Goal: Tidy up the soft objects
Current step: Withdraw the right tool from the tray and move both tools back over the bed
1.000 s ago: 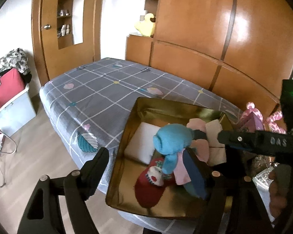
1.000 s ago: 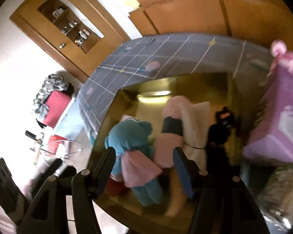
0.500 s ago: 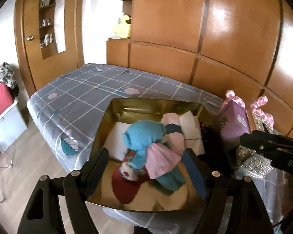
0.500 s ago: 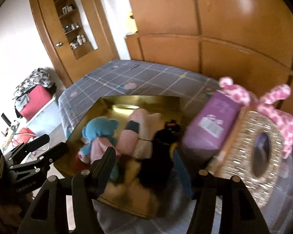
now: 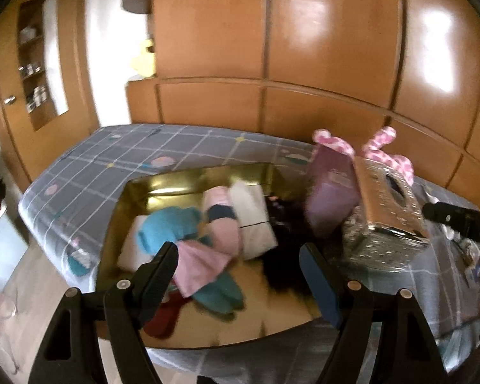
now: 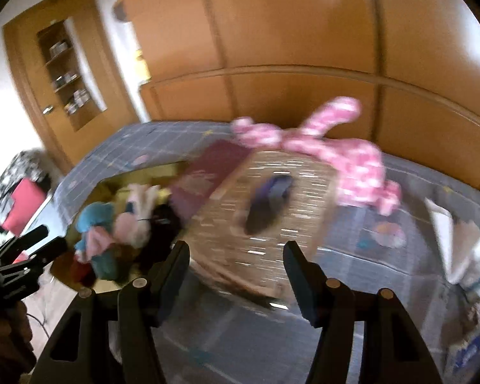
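A gold tray (image 5: 272, 326) lies on the grey checked bed (image 5: 188, 147). In it sit a blue plush toy in a pink dress (image 5: 176, 233), a pink and white plush (image 5: 240, 220), a dark red soft item (image 5: 163, 316) and a black soft item (image 5: 284, 256). My left gripper (image 5: 240, 268) hangs open above the tray's near side, empty. My right gripper (image 6: 236, 262) is open and empty over a glittery woven box (image 6: 272, 220). A pink spotted plush (image 6: 336, 153) lies behind that box. In the right wrist view the blue plush (image 6: 96, 220) shows at the left.
A purple box (image 5: 332, 192) stands between the tray and the glittery box (image 5: 387, 211). White and blue soft items (image 6: 467, 256) lie on the bed at the right. Wooden wardrobe panels (image 5: 304, 64) back the bed. A red bin (image 6: 22, 204) sits on the floor at the left.
Both grippers swung to the right. The right one left the tray and now hovers over the glittery box. The left one now faces the tray's middle. Neither jaw opening changed.
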The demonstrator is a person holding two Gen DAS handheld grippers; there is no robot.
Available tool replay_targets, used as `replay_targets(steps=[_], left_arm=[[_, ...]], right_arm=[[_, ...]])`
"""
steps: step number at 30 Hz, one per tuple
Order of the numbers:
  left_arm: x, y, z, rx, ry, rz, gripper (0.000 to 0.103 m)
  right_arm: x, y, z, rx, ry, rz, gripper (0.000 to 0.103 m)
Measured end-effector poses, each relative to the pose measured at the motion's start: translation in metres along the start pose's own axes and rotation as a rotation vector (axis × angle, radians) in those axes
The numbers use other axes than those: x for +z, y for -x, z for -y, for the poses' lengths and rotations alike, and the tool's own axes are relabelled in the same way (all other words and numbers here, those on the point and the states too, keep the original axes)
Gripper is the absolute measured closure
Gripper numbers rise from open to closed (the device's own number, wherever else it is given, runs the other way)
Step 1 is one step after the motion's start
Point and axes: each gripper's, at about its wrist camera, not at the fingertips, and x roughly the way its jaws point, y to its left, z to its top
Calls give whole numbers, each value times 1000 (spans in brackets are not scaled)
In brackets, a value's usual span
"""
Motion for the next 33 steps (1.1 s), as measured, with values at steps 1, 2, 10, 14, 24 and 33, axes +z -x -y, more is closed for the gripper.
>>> replay_targets(steps=[1,2,10,14,24,33], left_arm=[[1,0,4,-7,-9,1,24],[3,0,10,-18,-25,2,24],[13,-3,79,-156,-190,1,24],[16,-5,129,-264,-294,-16,25],[-1,-21,259,-528,-529,-117,26],[-34,-25,384,-748,-733,-163,26]], right_arm=[[-1,6,14,-20,-23,8,41],[-3,13,28,-41,-48,16,41],[-35,84,151,-250,-326,89,41],[-61,123,203,-341,-490,133,41],[-117,182,262,-449,-720,215,41],[-142,181,287,-415,-851,229,41]])
